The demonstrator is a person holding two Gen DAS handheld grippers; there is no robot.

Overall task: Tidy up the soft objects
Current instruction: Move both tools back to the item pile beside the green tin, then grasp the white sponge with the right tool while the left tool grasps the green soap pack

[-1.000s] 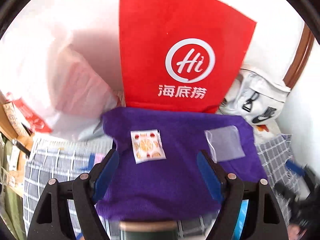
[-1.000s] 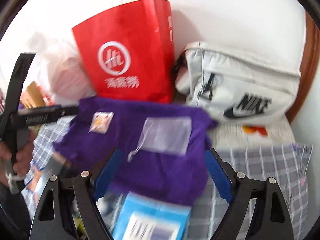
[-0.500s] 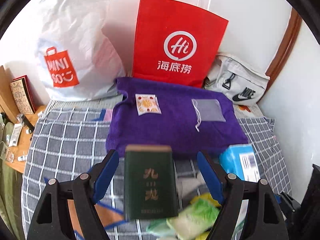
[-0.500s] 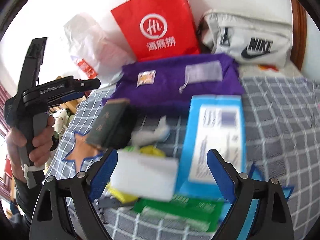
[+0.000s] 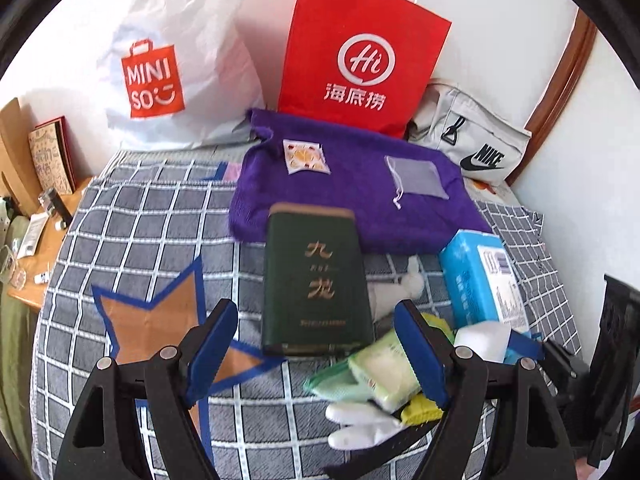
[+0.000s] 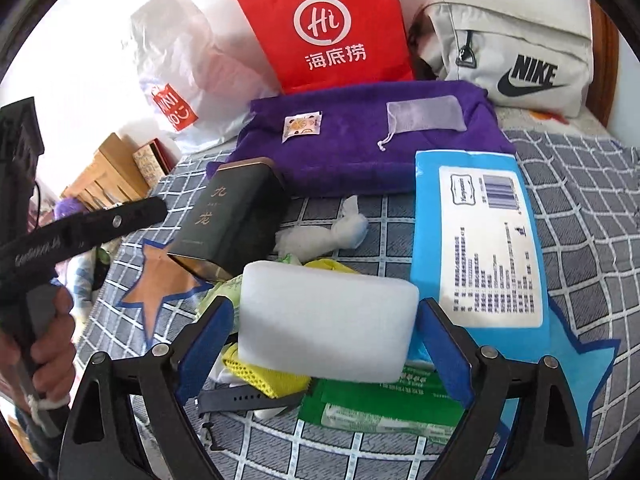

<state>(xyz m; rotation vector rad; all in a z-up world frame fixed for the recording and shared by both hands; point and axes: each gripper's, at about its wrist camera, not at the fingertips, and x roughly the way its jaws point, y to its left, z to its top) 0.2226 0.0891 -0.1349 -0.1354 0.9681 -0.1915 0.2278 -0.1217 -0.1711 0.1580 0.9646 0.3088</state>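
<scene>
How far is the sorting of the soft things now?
Done: a patterned sachet and mesh pouch lie on the purple towel. In hand: nothing; the open right gripper frames the white sponge. Left: the pile around the green tin.

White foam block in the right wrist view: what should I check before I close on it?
1. Right gripper jaws open: ok.
2. White foam block lies between the jaws: ok.
3. Block free of clutter: not ok. It rests on a yellow mesh piece and a green packet.
4. Jaws already touching the block's sides: cannot tell.
5. Left gripper out of the way: ok. It is open, facing the green tin.
</scene>
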